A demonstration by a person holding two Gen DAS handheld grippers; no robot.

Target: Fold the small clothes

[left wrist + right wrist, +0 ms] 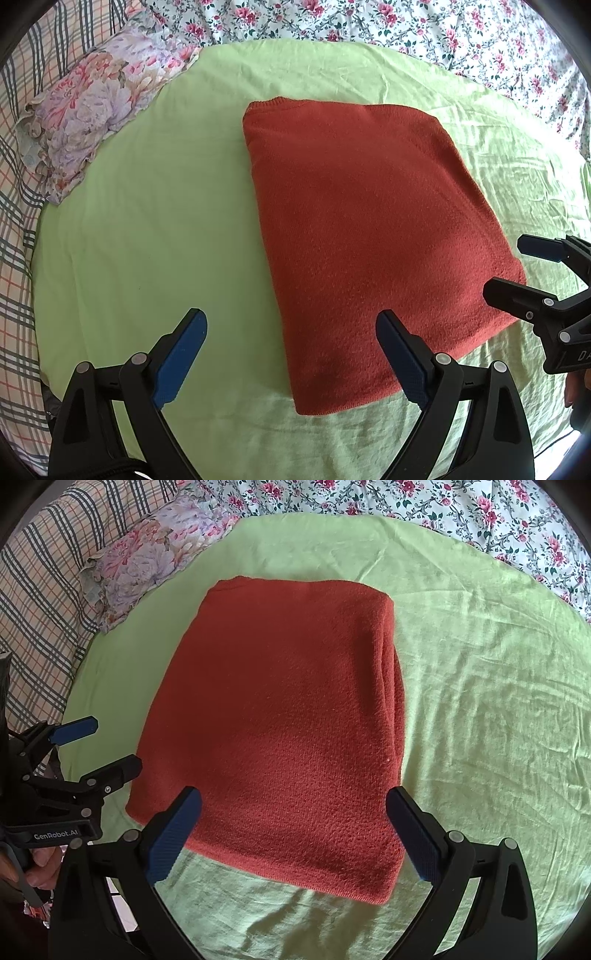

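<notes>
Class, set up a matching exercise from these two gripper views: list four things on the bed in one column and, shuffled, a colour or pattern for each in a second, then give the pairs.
Column 1
1. folded knit garment
2. sheet under the garment
3. pillow
4. gripper finger pads

Column 2
A. light green
B. blue
C. rust red
D. pink and lilac floral

Pairs: 1-C, 2-A, 3-D, 4-B
</notes>
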